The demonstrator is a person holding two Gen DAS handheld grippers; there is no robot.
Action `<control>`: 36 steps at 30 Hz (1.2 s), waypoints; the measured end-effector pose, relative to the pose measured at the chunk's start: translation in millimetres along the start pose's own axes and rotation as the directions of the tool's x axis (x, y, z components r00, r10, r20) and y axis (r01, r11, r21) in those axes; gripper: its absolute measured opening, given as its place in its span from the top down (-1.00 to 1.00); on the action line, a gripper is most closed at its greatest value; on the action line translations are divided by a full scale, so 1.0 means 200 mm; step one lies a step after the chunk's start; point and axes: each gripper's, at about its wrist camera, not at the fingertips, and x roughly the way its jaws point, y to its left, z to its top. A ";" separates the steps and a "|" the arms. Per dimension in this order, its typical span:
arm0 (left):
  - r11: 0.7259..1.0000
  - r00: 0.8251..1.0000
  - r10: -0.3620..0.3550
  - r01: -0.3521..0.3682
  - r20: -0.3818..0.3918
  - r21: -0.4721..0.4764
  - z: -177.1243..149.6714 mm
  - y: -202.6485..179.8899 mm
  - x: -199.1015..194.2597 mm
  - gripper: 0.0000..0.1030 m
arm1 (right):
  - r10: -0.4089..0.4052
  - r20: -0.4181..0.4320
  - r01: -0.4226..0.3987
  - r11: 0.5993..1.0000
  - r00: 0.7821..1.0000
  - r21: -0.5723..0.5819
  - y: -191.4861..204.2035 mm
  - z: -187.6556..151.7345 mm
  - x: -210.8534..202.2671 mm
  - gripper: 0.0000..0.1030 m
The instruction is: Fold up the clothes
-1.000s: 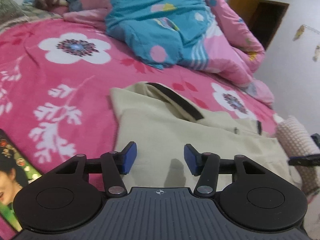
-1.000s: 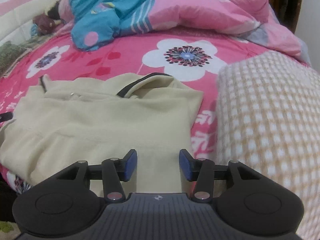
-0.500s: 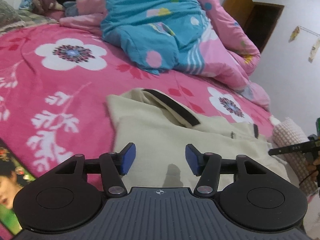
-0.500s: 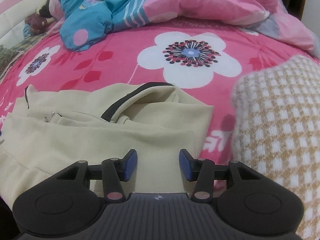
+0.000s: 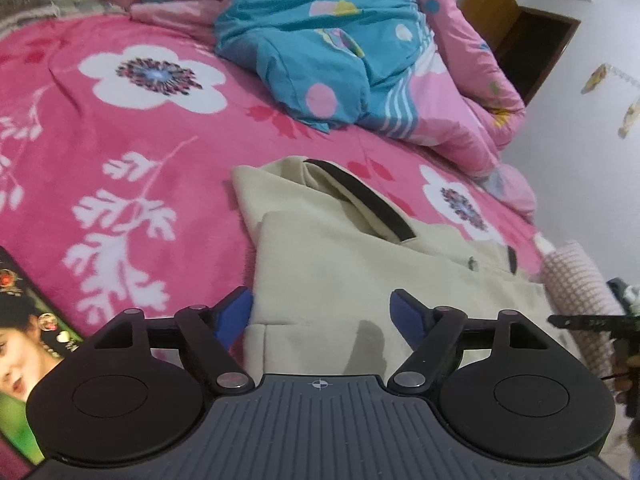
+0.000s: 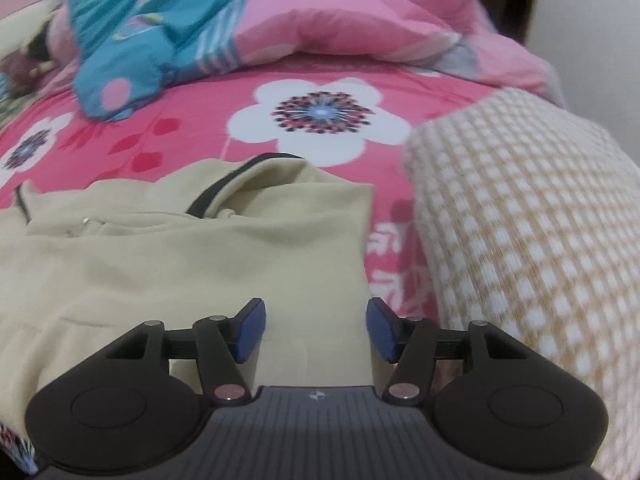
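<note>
A cream garment with a black neck trim lies partly folded on the pink flowered bedspread. My left gripper hovers open over the garment's near left edge, nothing between its blue pads. In the right wrist view the same cream garment spreads to the left, its right edge running just ahead of my right gripper, which is open and holds nothing. Whether either gripper touches the cloth cannot be told.
A blue and pink quilt is heaped at the back of the bed. A cream waffle-knit item lies right of the garment. A printed picture sits at the near left. A wooden cabinet stands by the wall.
Both grippers have drawn back toward the garment's near edge. The left gripper's jaws have spread wider. The garment itself has not moved.
</note>
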 end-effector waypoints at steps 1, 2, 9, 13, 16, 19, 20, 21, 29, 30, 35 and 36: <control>1.000 1.000 -0.014 0.014 -0.003 -0.010 0.00 0.01 0.00 -0.48 | -0.020 -0.003 0.020 1.000 1.000 0.013 0.01 0.00 0.00 -0.20; 0.999 1.000 -0.027 0.026 -0.005 -0.019 0.00 0.02 0.01 -0.48 | -0.040 -0.002 0.040 0.999 0.999 0.010 0.02 0.01 -0.01 -0.22; 0.995 0.997 -0.077 0.077 -0.001 -0.061 0.00 0.07 0.01 -0.37 | -0.105 -0.008 0.105 0.993 0.994 -0.046 0.04 0.03 0.07 -0.41; 0.996 0.998 -0.063 0.063 0.002 -0.061 -0.01 0.07 0.02 -0.15 | -0.047 -0.022 0.044 0.991 0.999 -0.123 0.02 0.07 0.11 -0.41; 0.997 0.999 -0.047 0.047 0.002 -0.064 -0.01 0.08 0.03 0.00 | 0.026 -0.066 -0.034 0.991 0.998 -0.130 -0.02 0.11 0.14 -0.41; 0.998 1.000 -0.029 0.029 0.000 -0.047 -0.01 0.08 0.03 0.07 | 0.092 -0.120 -0.108 0.984 0.989 -0.141 -0.04 0.16 0.17 -0.41; 0.999 1.000 -0.024 0.024 -0.001 -0.040 -0.01 0.08 0.03 0.07 | 0.113 -0.138 -0.133 0.981 0.984 -0.144 -0.05 0.17 0.19 -0.41; 0.999 1.000 -0.019 0.019 -0.003 -0.035 -0.01 0.08 0.03 0.07 | 0.135 -0.157 -0.158 0.976 0.978 -0.147 -0.05 0.19 0.20 -0.41; 1.000 1.000 0.014 -0.014 0.005 -0.021 -0.01 0.05 0.06 0.08 | 0.293 -0.262 -0.338 0.930 0.919 -0.142 -0.11 0.27 0.28 -0.25; 1.000 1.000 0.022 -0.022 0.008 -0.019 -0.01 0.05 0.06 0.09 | 0.307 -0.257 -0.348 0.928 0.916 -0.133 -0.13 0.27 0.28 -0.07; 0.998 0.997 0.066 -0.066 0.037 0.006 0.00 0.00 0.04 0.28 | 0.357 -0.185 -0.381 0.917 0.916 -0.119 -0.22 0.25 0.23 0.59; 0.997 0.997 0.071 -0.071 0.040 0.004 0.00 0.00 0.04 0.31 | 0.358 -0.174 -0.381 0.916 0.918 -0.125 -0.22 0.25 0.23 0.60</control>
